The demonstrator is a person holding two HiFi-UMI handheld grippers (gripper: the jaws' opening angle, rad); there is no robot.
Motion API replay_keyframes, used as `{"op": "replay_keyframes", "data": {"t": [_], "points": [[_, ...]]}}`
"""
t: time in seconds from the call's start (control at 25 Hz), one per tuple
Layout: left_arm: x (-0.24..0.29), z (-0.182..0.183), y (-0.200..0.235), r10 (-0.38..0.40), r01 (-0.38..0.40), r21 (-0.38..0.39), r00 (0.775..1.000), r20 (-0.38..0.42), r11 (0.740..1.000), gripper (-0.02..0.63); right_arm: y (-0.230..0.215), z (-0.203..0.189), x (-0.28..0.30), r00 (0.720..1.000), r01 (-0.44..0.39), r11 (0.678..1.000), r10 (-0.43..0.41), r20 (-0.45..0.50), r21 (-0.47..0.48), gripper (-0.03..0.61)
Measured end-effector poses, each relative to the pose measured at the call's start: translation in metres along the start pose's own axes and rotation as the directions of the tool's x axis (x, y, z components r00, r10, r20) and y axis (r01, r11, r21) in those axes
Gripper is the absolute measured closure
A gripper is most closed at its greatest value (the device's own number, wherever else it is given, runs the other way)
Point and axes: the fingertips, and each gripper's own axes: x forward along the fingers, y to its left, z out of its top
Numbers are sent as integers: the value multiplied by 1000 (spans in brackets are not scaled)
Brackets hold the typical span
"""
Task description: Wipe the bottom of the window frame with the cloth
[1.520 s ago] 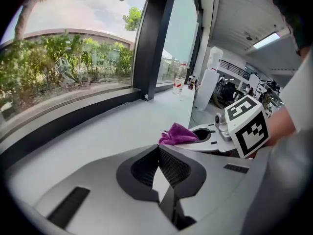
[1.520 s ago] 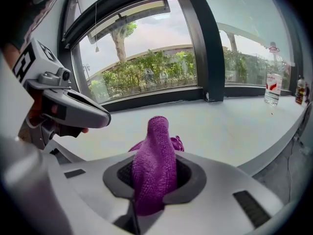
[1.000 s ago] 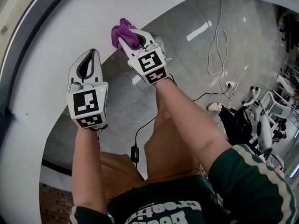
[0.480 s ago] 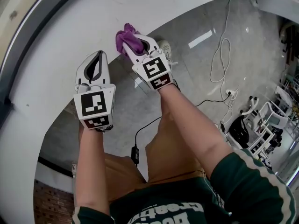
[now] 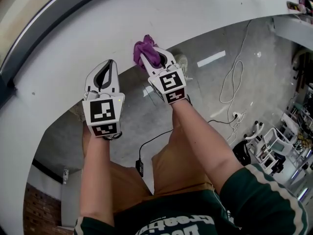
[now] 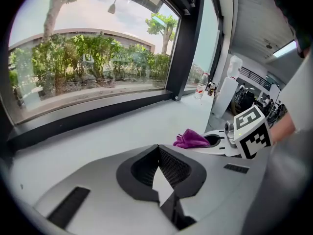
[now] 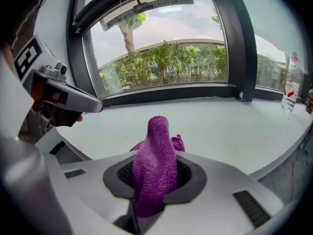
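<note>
1. Right gripper view: clamped between the shut jaws of the right gripper (image 7: 155, 160), a purple looped-pile microfibre cloth (image 7: 157, 131), standing up in a rounded hump, with a smaller fold poking out behind.
2. From the head view, a crumpled purple wad at that gripper's tip, sitting at the near, curved edge of the broad white window sill (image 5: 73, 48) and seemingly touching it.
3. Just beside it on the left, the left gripper (image 6: 158, 147): jaws brought together at the tips, gripping nothing, only white sill showing through the hollow behind them; poised over the same edge, tip apart from the cloth.
4. Beyond the cloth, open white sill running to the dark bottom rail of the window frame (image 7: 171, 93); rail and cloth well apart, with glass, green shrubs and a low building behind.
5. Rightward along the sill, more open surface up to a dark upright frame post (image 7: 242, 48); past it, a clear plastic bottle with a red label (image 7: 292, 89) standing near the sill's far end, well away from the cloth.
6. Leftward, open sill sweeping round in a curve, bounded on the outside by the same dark frame.
7. Under the sill's lip, grey polished floor (image 5: 205, 87) carrying a looped white cable (image 5: 234, 65) and a thin black cable (image 5: 156, 137); at the far right of the head view, a clutter of white metal stands, too small to make out.
</note>
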Motion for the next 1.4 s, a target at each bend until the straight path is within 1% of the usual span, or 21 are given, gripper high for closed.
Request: {"op": "replay_keyframes", "data": {"t": [0.28, 0.56, 0.88, 1.0, 1.2, 1.32, 1.4], "points": [[-16, -18, 27, 32, -32, -25, 999, -5, 999, 606, 38, 1, 13, 1000, -26, 1000, 26, -12, -12, 483], [-36, -40, 57, 77, -78, -81, 997, -17, 994, 606, 55, 3, 20, 998, -38, 999, 36, -42, -39, 483], [-50, -51, 78, 106, -108, -111, 994, -20, 988, 606, 68, 6, 24, 998, -19, 1000, 17, -59, -25, 485], [-56, -57, 87, 114, -116, -124, 993, -20, 985, 606, 72, 7, 26, 998, -3, 1000, 3, -66, 0, 483], [-65, -63, 100, 128, -130, -131, 991, -21, 983, 606, 102, 14, 38, 995, -48, 996, 42, -94, -72, 483], [-70, -66, 107, 139, -139, -139, 990, -16, 980, 606, 132, 16, 48, 989, -108, 988, 95, -114, -115, 483], [-75, -68, 113, 149, -149, -147, 989, -11, 978, 606, 154, 17, 55, 984, -140, 982, 124, -126, -127, 483]]}}
